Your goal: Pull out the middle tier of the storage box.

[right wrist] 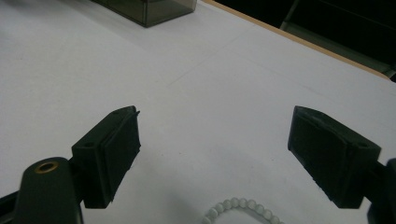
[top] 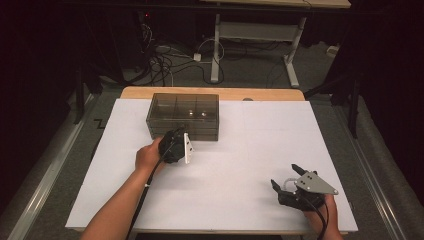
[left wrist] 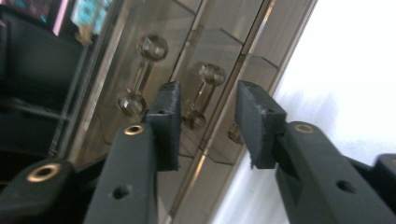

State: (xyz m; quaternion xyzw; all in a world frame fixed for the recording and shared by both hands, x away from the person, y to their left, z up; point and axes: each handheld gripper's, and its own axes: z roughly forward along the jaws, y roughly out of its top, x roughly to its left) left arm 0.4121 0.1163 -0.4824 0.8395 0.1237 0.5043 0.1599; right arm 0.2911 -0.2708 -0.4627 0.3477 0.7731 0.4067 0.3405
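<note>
I have the left gripper [top: 186, 134] up against the front of the smoked clear drawer box [top: 184, 116], which sits toward the far left of the white surface [top: 240, 150], close to its far edge. In the left gripper view the two black fingers [left wrist: 166, 123] stand partly spread, tilted with the hand, and a knobbed bar handle [left wrist: 201, 95] on the box front lies in the gap between them. The pads do not press on it; I see air on both sides of the handle. A second handle of the same kind [left wrist: 142, 74] sits to the left of my left finger, outside the gap. The dividers inside the box show through its tinted wall.

From the high view my left hand [top: 149, 156] wraps the gripper body, with the grey three-cornered plate turned on edge toward the right and the cable running back along the forearm.

My right gripper [top: 285, 179] is low at the near right of the surface, well apart from the box. Its fingers [right wrist: 112, 154] are spread wide with nothing between them but bare white surface. In the right gripper view a string of pale round beads [right wrist: 238, 210] lies on the surface at the bottom edge, between the two fingers and nearer to me than their tips; neither pad touches it. The corner of the box shows at the top of that view.
</note>
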